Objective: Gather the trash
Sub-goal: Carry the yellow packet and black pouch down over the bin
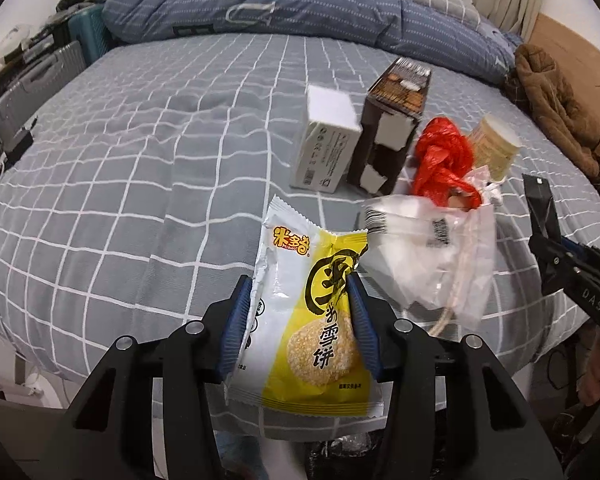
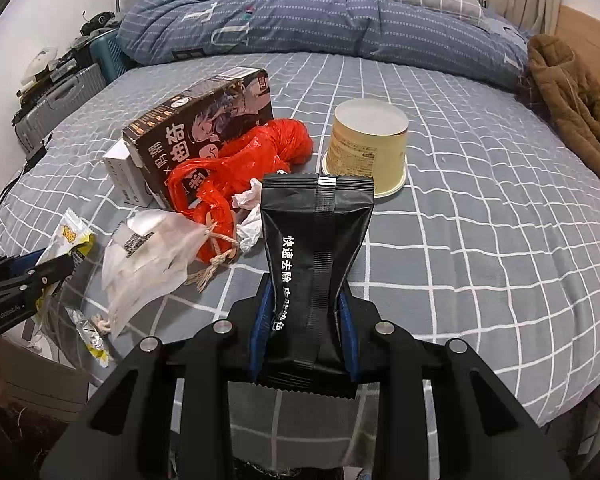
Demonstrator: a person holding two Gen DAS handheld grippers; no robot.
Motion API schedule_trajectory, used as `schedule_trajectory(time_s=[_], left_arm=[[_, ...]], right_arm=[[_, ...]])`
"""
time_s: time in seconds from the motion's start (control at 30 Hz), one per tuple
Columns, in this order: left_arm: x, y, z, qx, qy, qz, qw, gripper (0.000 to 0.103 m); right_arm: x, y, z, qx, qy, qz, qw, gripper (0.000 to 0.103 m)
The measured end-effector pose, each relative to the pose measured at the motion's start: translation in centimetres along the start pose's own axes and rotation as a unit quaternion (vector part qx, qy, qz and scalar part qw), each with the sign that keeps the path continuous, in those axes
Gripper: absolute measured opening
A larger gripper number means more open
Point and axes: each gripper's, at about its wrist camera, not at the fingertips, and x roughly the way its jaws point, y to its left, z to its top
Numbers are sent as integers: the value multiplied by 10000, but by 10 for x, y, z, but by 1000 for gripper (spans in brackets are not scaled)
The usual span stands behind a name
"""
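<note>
A: What is the left gripper (image 1: pixel 300 292) doing?

B: Its blue-padded jaws are pressing against both sides of a yellow-and-white snack wrapper (image 1: pixel 304 312), which is standing upright between them, above the near edge of the bed (image 1: pixel 120 160). The same gripper is appearing at the left edge of the right wrist view (image 2: pixel 40 276), with the wrapper (image 2: pixel 70 236) in it.

A: And the right gripper (image 2: pixel 306 312)?

B: Its jaws are squeezing a black sachet (image 2: pixel 316 240) at the waist; the sachet is flaring out above the pads, printed with white characters.

A: Where is the remaining trash lying?

B: It is sitting in a cluster on the grey checked sheet. A red plastic bag (image 2: pixel 244 160) is leaning against a dark printed carton (image 2: pixel 200 120), with a small white box (image 1: pixel 326 144) just beside the carton. A translucent pouch with a rope cord (image 2: pixel 152 256) is lying in front of the red bag, near crumpled white tissue (image 2: pixel 248 212). A cream tub (image 2: pixel 366 144) is standing upside down, just beside the red bag.

A: What is lying behind?

B: A blue quilt (image 2: pixel 300 24) is lying bunched across the far side of the bed, and a brown coat (image 2: pixel 572 100) is lying at the right edge.
</note>
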Motion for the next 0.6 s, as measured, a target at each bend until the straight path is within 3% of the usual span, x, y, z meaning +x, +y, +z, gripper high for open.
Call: schedule_trajectory(time_s=[0.6], left_arm=[[-52,-24,-29,-49,-363,-316,9988,47]], right_arm=[[-48,-3,-34,118,-179,125,9997,29]])
